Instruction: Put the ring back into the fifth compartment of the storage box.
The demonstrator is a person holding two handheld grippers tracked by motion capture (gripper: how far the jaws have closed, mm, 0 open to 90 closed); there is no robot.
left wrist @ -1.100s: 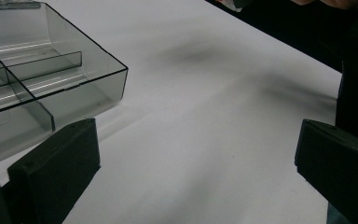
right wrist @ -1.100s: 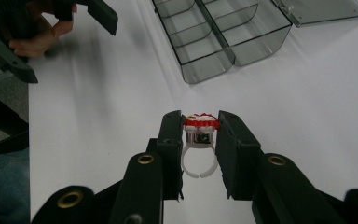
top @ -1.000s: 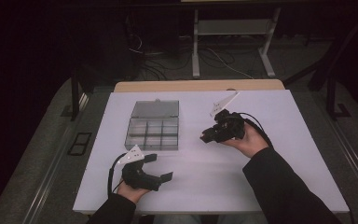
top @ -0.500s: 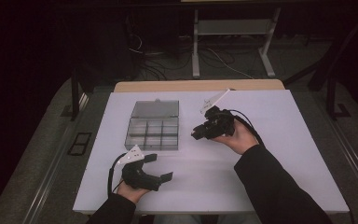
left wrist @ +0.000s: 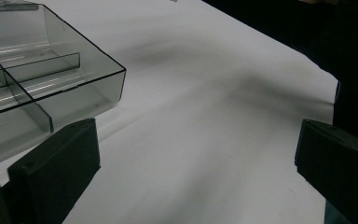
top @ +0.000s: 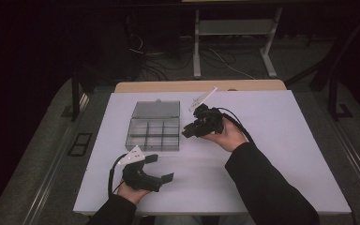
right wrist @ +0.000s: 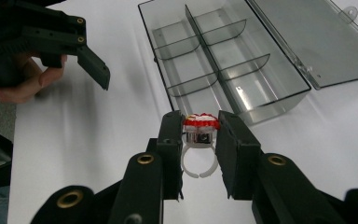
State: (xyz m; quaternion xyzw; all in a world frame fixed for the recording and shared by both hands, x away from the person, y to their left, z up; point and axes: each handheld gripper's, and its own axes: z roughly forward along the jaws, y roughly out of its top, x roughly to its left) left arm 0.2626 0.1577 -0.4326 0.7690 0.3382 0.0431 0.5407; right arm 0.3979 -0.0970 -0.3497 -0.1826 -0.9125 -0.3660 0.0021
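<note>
Held thing: a small toy ring with a red-and-white top and a white open plastic band (right wrist: 200, 140), clamped between the jaws of the right gripper (right wrist: 200, 154), its band hanging down between them.
Right gripper: closed on the toy ring; in the high view it (top: 198, 127) is carried just beside the box's near right corner.
Target, as I judge it: the clear smoky plastic compartment box (right wrist: 223, 60) with its hinged lid lying open flat behind it.
Key relation: the box lies straight ahead of the right gripper and slightly beyond its tips; the box's long central divider runs away from the gripper, and the nearest compartments sit just past the ring.
Nearer hand: the right one; the ring would go in with a short reach forward.
Left gripper: jaws wide apart, nothing between them (left wrist: 191, 163); it (top: 157, 168) rests on the white table (top: 286, 140), the box ahead and off to one side of it.
Hard to make out: whether any compartment holds something; the ring's top detail is too small to read.
</note>
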